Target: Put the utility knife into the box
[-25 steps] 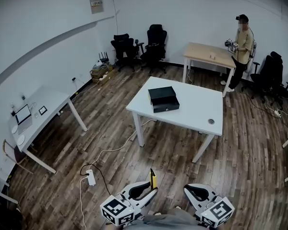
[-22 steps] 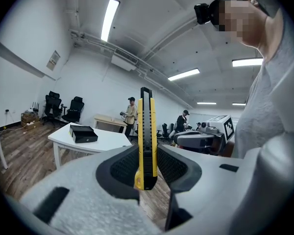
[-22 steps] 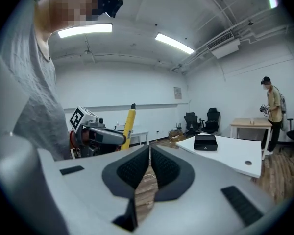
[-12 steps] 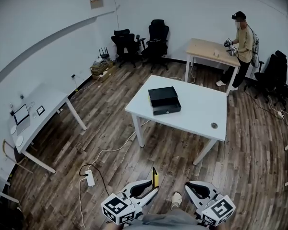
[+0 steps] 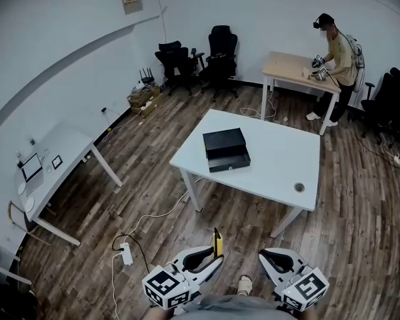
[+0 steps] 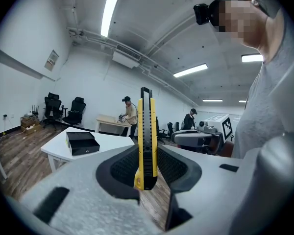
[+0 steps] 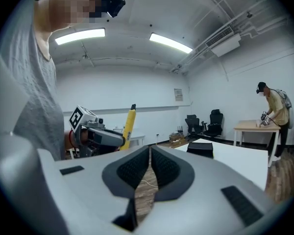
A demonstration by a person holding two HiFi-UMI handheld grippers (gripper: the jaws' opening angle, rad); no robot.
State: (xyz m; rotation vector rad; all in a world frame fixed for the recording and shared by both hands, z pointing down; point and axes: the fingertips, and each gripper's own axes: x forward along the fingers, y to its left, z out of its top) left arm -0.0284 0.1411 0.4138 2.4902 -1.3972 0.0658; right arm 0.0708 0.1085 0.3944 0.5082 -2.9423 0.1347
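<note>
A yellow and black utility knife (image 6: 146, 141) stands upright between the jaws of my left gripper (image 6: 146, 173), which is shut on it. In the head view the knife (image 5: 217, 243) sticks up from the left gripper (image 5: 210, 262) at the bottom edge. My right gripper (image 5: 275, 264) sits beside it, shut with nothing between its jaws (image 7: 150, 173). The right gripper view also catches the knife (image 7: 129, 124). The black box (image 5: 226, 149) lies on the white table (image 5: 280, 162) some way ahead, its drawer pulled partly out. It appears small in the left gripper view as the box (image 6: 82, 142).
A wooden floor with a power strip (image 5: 127, 253) and cables lies between me and the white table. A small round object (image 5: 294, 187) sits on that table. Another person (image 5: 335, 62) works at a wooden table (image 5: 293, 69). Office chairs (image 5: 197, 62) line the far wall; a white desk (image 5: 57, 155) stands left.
The view has moved slightly toward the white table and the far person has shifted right along the wooden table. Both grippers keep their places; the knife stays held.
</note>
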